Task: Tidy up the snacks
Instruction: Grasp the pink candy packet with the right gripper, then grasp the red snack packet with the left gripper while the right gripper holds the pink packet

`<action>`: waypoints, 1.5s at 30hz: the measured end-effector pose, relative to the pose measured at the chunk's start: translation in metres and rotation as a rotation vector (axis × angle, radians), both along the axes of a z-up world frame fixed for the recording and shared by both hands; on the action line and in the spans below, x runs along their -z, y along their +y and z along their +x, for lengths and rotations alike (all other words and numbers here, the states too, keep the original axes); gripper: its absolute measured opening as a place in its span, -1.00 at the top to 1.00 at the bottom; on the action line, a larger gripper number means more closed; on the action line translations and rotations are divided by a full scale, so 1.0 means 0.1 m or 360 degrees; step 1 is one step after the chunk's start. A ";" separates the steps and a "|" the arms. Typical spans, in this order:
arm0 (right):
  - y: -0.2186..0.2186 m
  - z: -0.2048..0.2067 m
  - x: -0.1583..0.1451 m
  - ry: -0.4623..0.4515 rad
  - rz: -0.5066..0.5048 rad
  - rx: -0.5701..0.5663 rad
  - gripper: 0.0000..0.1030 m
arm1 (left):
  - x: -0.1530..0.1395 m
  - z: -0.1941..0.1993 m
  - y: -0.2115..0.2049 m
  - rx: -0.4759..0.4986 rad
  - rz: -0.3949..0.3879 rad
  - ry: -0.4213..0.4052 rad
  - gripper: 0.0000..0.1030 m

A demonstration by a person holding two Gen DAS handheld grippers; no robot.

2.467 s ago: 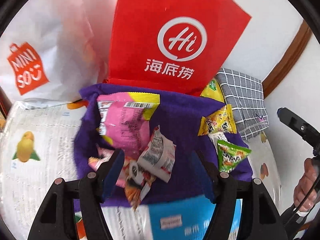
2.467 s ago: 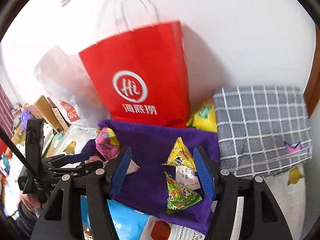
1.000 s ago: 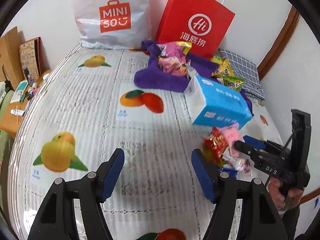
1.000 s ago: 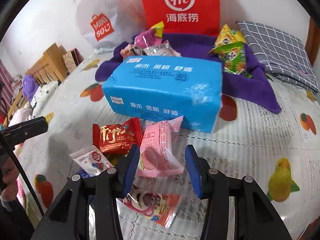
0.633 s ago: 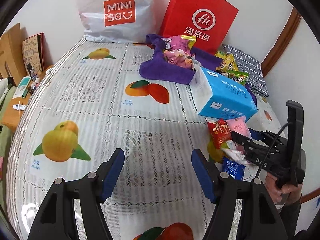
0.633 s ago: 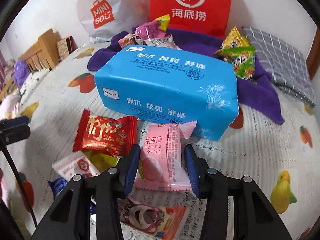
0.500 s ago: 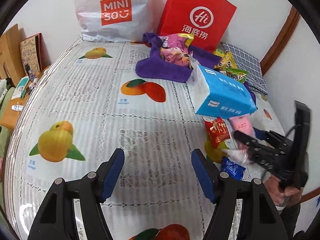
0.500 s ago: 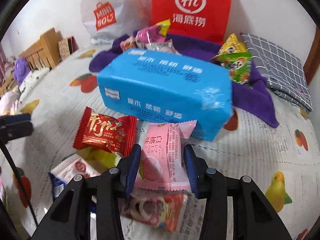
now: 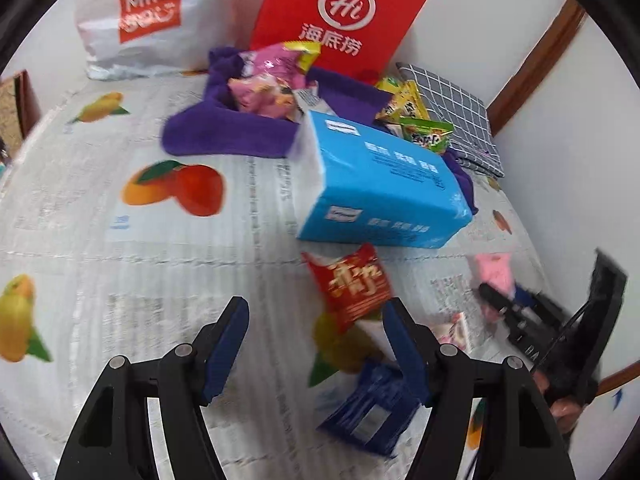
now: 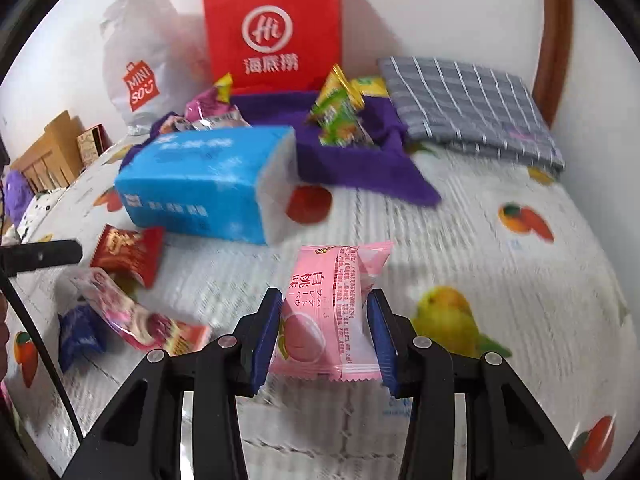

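The right hand-held gripper point(image 10: 325, 334) clamps a glossy pink snack packet point(image 10: 334, 304) with crimped, saw-toothed ends between its blue ribbed pads, the packet standing clear of the bed point(image 10: 500, 280) beneath it. The left hand-held gripper point(image 9: 316, 344) stands half open with nothing between its pads, angled down over the bed. Just ahead of it and slightly to its right lies a shiny red foil packet point(image 9: 352, 284), and against its right finger sits a crinkled dark blue wrapper point(image 9: 372, 408). Further ahead of both hand-held grippers rests a soft, brick-shaped blue tissue pack point(image 9: 380, 196) in smooth plastic film with white ends. Beyond that is a plush purple towel point(image 9: 228, 136), folded up at its edges and holding pink foil bags point(image 9: 268, 84) on one side and yellow-green triangular packets point(image 10: 340, 112) on the other. Left of the right hand-held gripper, a long pink and red wrapper point(image 10: 136, 316) lies flat beside the blue one. The bed is covered with a white ribbed, lace-textured spread printed with oranges, mangoes and pears. At its far edge, against a plain white wall, stand a stiff red paper bag point(image 10: 276, 28) and a slumped white plastic shopping bag point(image 9: 148, 20), and to their right lies a grey checked fabric pillow point(image 10: 468, 100). A brown wooden trim point(image 9: 532, 60) runs up the wall at the corner.
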State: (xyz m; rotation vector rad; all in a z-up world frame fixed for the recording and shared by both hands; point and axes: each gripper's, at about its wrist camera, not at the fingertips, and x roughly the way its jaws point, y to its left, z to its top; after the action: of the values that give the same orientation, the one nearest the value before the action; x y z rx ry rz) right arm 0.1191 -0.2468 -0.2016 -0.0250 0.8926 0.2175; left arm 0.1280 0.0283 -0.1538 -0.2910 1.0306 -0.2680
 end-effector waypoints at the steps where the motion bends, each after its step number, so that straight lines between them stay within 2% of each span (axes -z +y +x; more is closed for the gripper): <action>1: -0.03 0.02 0.02 0.0030 0.0042 -0.0003 0.15 | 0.02 0.04 -0.03 0.0005 -0.0017 0.0016 -0.31; 5: -0.11 0.04 0.07 0.0069 0.0146 0.0005 0.14 | 0.05 0.14 -0.18 0.0023 -0.0012 0.0037 -0.30; 9: -0.10 0.04 0.08 0.0072 0.0167 0.0005 0.14 | 0.13 0.23 -0.35 0.0066 0.0020 0.0070 -0.28; 14: -0.12 0.04 0.08 0.0075 0.0190 0.0005 0.13 | 0.13 0.30 -0.55 0.0083 0.0126 0.0005 -0.26; 15: -0.13 0.04 0.08 0.0075 0.0193 0.0005 0.13 | 0.13 0.30 -0.58 0.0076 0.0164 -0.0005 -0.22; 17: -0.13 0.04 0.08 0.0075 0.0201 0.0007 0.13 | 0.12 0.31 -0.62 0.0067 0.0277 -0.0016 0.07; 18: -0.13 0.04 0.08 0.0075 0.0205 0.0008 0.13 | 0.12 0.32 -0.63 0.0075 0.0291 -0.0021 0.07; 22: -0.13 0.04 0.08 0.0075 0.0202 0.0008 0.13 | 0.11 0.28 -0.52 0.0089 0.0254 -0.0038 0.17; 33: -0.09 0.04 0.08 0.0075 0.0148 0.0004 0.13 | 0.08 0.00 0.36 -0.0155 0.0262 -0.0014 0.18; 37: -0.07 0.04 0.08 0.0073 0.0117 -0.0001 0.12 | 0.12 -0.09 0.47 -0.0171 0.0220 -0.0051 0.10; 38: -0.07 0.04 0.08 0.0073 0.0111 -0.0001 0.12 | 0.13 -0.10 0.47 -0.0170 0.0213 -0.0063 0.03; 39: -0.06 0.04 0.08 0.0073 0.0106 -0.0002 0.12 | 0.15 -0.10 0.45 -0.0163 0.0221 -0.0089 0.01; 42: -0.06 0.04 0.08 0.0071 0.0098 -0.0004 0.12 | 0.17 -0.16 0.30 -0.0150 0.0383 -0.0181 0.01; 44: -0.06 0.04 0.08 0.0072 0.0099 -0.0004 0.12 | 0.15 -0.16 0.24 -0.0138 0.0429 -0.0195 0.27; 45: -0.06 0.04 0.08 0.0072 0.0098 -0.0004 0.12 | 0.15 -0.16 0.26 -0.0133 0.0412 -0.0194 0.28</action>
State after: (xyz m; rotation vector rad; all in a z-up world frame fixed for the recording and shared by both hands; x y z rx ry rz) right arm 0.1231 -0.2529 -0.2095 0.0360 0.9305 0.2482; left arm 0.1124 0.0539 -0.1688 -0.0818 0.9185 -0.0738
